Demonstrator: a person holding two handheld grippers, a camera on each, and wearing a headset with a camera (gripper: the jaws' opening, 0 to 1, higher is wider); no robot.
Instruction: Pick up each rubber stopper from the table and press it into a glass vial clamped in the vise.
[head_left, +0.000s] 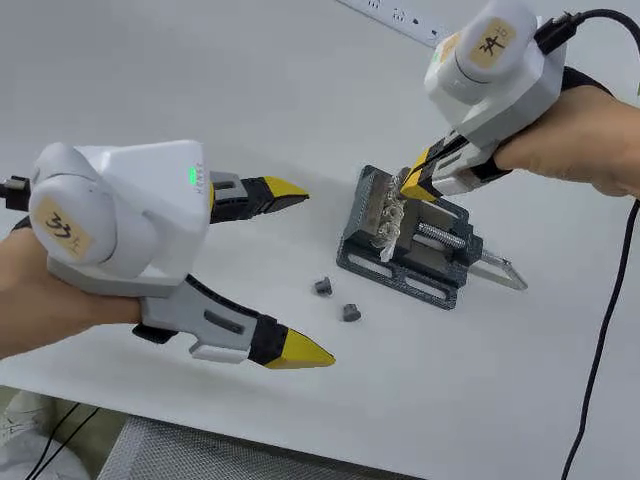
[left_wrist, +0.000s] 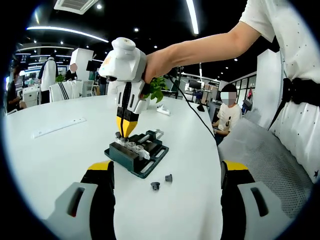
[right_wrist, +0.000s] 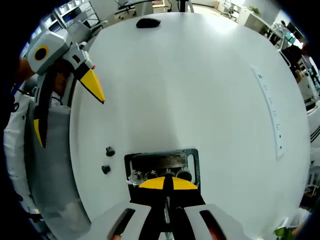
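Note:
A dark vise (head_left: 440, 282) stands mid-table with a row of glass vials (head_left: 388, 215) clamped in it. My right gripper (head_left: 411, 185) is shut, its yellow tips pressed down on the far end of the row; anything under them is hidden. In the right gripper view the shut tips (right_wrist: 166, 183) cover the middle of the vials (right_wrist: 150, 175) in the vise (right_wrist: 160, 155). Two dark rubber stoppers (head_left: 323, 287) (head_left: 350, 312) lie on the table just left of the vise. My left gripper (head_left: 300, 270) hangs wide open and empty, left of the stoppers (left_wrist: 155, 186) (left_wrist: 169, 177).
A white power strip (head_left: 400, 15) lies at the table's far edge. A black cable (head_left: 600, 340) trails down the right side. The table's front edge (head_left: 300, 450) runs close below my left gripper. A seated person (left_wrist: 227, 117) is in the background.

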